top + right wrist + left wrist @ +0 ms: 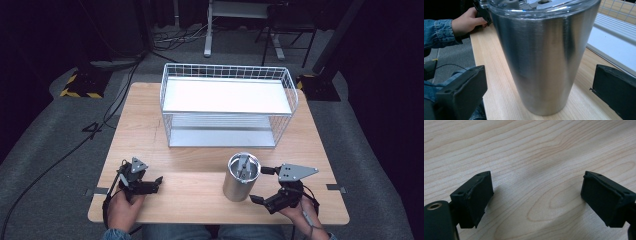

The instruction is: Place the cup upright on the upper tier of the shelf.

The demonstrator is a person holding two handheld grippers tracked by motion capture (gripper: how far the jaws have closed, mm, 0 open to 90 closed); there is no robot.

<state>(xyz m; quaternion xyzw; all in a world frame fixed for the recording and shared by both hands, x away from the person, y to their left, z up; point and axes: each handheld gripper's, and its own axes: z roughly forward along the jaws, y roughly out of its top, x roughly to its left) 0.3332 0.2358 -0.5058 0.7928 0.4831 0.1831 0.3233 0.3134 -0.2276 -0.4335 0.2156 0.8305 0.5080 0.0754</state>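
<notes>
we are holding the right gripper (262, 185) near the front edge of the wooden table (200, 172), its jaws standing wide apart with nothing pressed between them. no earlier look is on hand, so we are telling only how they stand. in the right gripper view the two black jaws are flanking a stainless steel tumbler (541, 57), one low at the left and one low at the right, and neither pad is touching the metal wall. the tumbler is standing upright on the wood, just beside the right gripper, and it is wearing a clear plastic lid (539, 7). in the high view the tumbler (241, 177) is sitting a little right of the table's middle, toward our side.

we are resting the left gripper (150, 185) near the front left of the table, well apart from the tumbler. in the left gripper view its jaws are spread wide over bare wood grain (531, 157), gripping nothing. in the right gripper view our left hand (466, 21) and a denim sleeve (437, 32) are showing past the tumbler.

farther back a white wire basket rack (227, 105) with two shelves is standing on the far half of the table, apart from the tumbler. beyond the table, grey floor (45, 130) and black cables are lying in the dim room.
</notes>
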